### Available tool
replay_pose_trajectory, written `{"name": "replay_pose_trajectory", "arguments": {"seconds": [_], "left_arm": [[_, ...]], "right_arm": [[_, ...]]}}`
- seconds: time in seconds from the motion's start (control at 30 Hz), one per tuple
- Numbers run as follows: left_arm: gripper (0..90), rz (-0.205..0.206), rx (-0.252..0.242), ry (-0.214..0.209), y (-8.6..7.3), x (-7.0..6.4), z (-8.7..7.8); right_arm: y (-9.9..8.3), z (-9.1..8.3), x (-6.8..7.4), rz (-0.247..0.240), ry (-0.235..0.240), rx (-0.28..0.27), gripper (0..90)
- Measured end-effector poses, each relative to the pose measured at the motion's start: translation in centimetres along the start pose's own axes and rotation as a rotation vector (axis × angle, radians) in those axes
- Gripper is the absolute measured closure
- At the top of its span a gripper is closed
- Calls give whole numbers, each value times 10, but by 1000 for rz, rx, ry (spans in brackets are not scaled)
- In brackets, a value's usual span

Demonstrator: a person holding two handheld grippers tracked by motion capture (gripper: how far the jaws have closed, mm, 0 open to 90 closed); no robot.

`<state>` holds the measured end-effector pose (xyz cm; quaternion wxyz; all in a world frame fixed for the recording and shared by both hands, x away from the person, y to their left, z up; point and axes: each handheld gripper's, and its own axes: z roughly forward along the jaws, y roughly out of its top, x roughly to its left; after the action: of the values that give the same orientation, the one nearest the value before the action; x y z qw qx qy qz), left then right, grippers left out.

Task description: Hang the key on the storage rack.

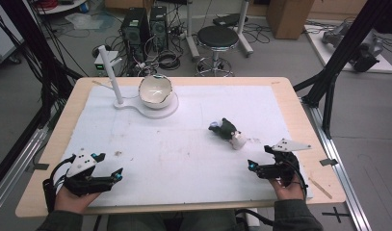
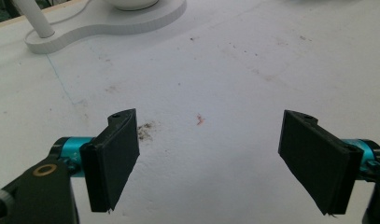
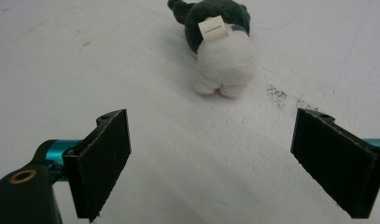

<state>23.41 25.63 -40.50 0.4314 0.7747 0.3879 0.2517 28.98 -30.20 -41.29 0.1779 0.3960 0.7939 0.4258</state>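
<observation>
High view: plush toy (image 1: 227, 132) lies on the white mat (image 1: 184, 144), near the right gripper (image 1: 261, 166), apart from it. Both grippers' jaws spread wide, empty; left gripper (image 1: 109, 166) idle. Likely pre-grasp; next, right advances, straddles toy, closes.

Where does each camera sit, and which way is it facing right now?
High view: above the person's side, looking forward and down on the table; both forearms, left gripper and right gripper show.
Left gripper view: rides the left gripper, facing the bowl stand; its open jaws show.
Right gripper view: rides the right gripper, facing the plush toy; its open jaws show.
Shared: the high view also shows the plush toy and the bowl stand.
</observation>
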Motion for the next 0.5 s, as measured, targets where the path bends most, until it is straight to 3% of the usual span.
{"name": "replay_pose_trajectory", "arguments": {"seconds": [0.23, 0.33, 0.5], "left_arm": [[207, 0, 1, 3, 0, 0, 1], [207, -6, -2, 5, 0, 0, 1], [207, -3, -1, 4, 0, 1, 2]], "right_arm": [[10, 0, -3, -7, 6, 6, 111], [20, 0, -3, -35, 6, 22, 111], [32, -1, -5, -30, 11, 30, 111]]}}
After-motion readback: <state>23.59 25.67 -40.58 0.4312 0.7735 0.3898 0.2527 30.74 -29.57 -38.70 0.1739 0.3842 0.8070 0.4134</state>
